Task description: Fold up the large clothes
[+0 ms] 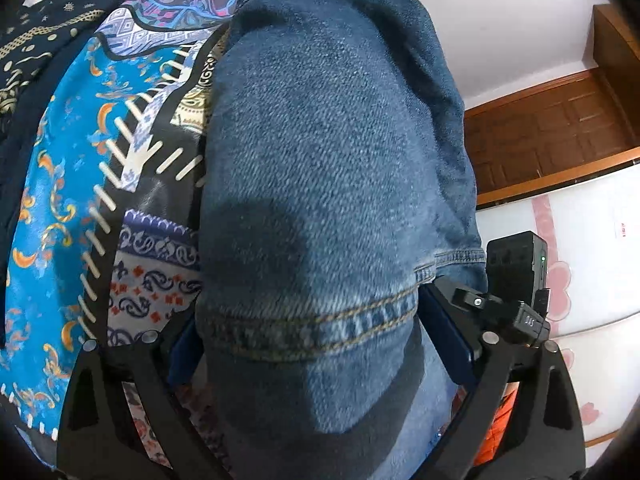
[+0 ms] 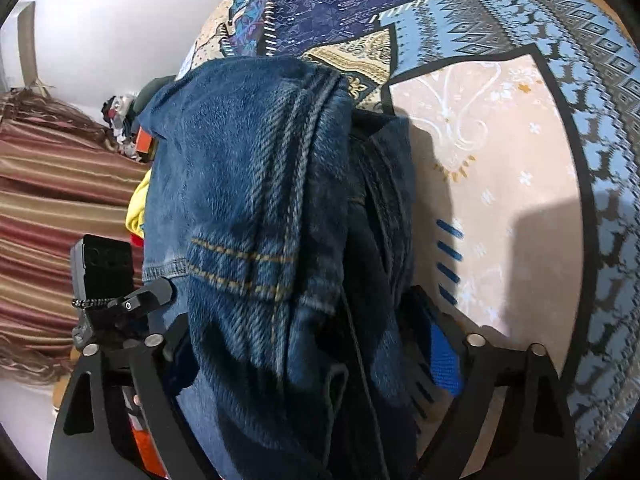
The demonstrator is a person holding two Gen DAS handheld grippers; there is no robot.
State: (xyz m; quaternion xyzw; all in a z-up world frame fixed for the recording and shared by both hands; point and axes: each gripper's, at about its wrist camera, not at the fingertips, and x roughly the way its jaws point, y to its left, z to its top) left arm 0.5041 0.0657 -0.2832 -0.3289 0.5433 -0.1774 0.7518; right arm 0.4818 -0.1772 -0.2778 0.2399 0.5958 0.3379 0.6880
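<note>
Denim fills the middle of both wrist views: your left gripper has the blue jeans draped between its spread fingers, hem seam across the lower centre, though you cannot tell whether the pads actually press the cloth. Your right gripper stands wide with a bunched fold of the same jeans between its fingers; a grip is not clear there either. Under the jeans lies the patterned bedspread, at the left of the left view and the upper right of the right view.

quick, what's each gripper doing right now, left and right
Left gripper: denim jeans fill its jaws; grip cannot be told.
Right gripper: the jeans sit between its jaws; grip cannot be told.
</note>
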